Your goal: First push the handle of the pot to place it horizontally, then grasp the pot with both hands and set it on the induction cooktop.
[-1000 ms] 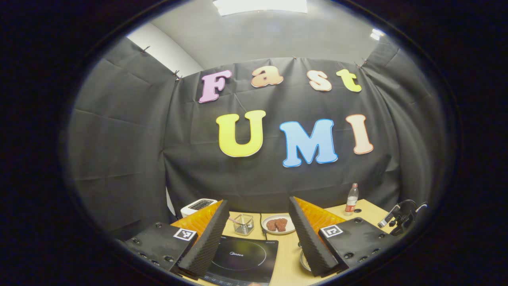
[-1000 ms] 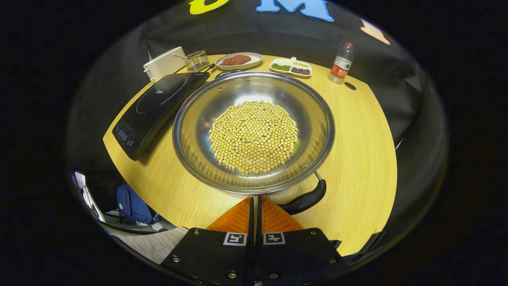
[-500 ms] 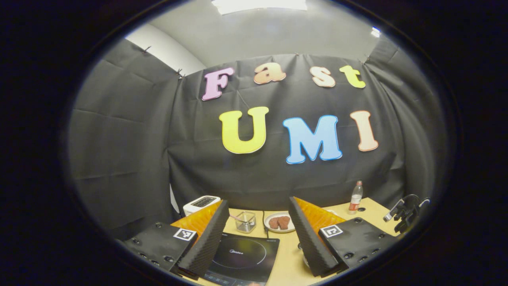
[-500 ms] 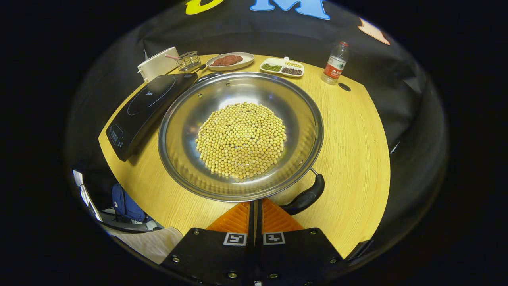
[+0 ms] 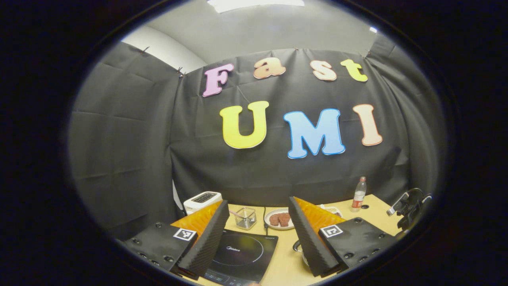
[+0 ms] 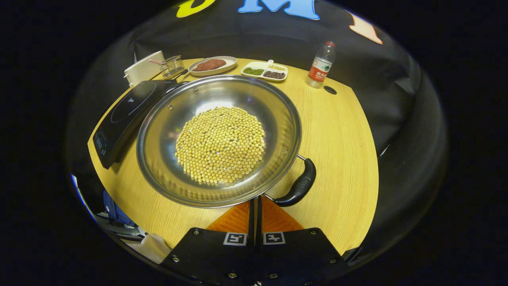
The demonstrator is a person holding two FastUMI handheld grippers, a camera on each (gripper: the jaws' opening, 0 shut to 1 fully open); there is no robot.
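Wooden tabletop [image 6: 341, 143], pale yellow, rounded at the far end, inside a booth of black cloth.

Right gripper view, near to far: your right gripper [image 6: 256, 206] has its jaws closed together, nothing between them. The tips sit just below the near rim of the steel pot [image 6: 158, 159], at the root of its black side handle [image 6: 299, 186], which angles off to the right of the jaws. Contact with the handle cannot be judged. The pot stands on the table and holds a mound of soybeans [image 6: 220, 145]. Just left of it lies the black induction cooktop [image 6: 119, 115]; its far handle reaches over the cooktop's corner. Beyond: a white toaster [image 6: 143, 68], a wire basket [image 6: 171, 66], a plate of meat [image 6: 212, 65], a divided dish [image 6: 264, 71], a bottle [image 6: 318, 65] with a red label, unreadable.

Left gripper view: your left gripper [image 5: 258, 234] is held with jaws wide apart above the cooktop, whose glass reads "Midea".
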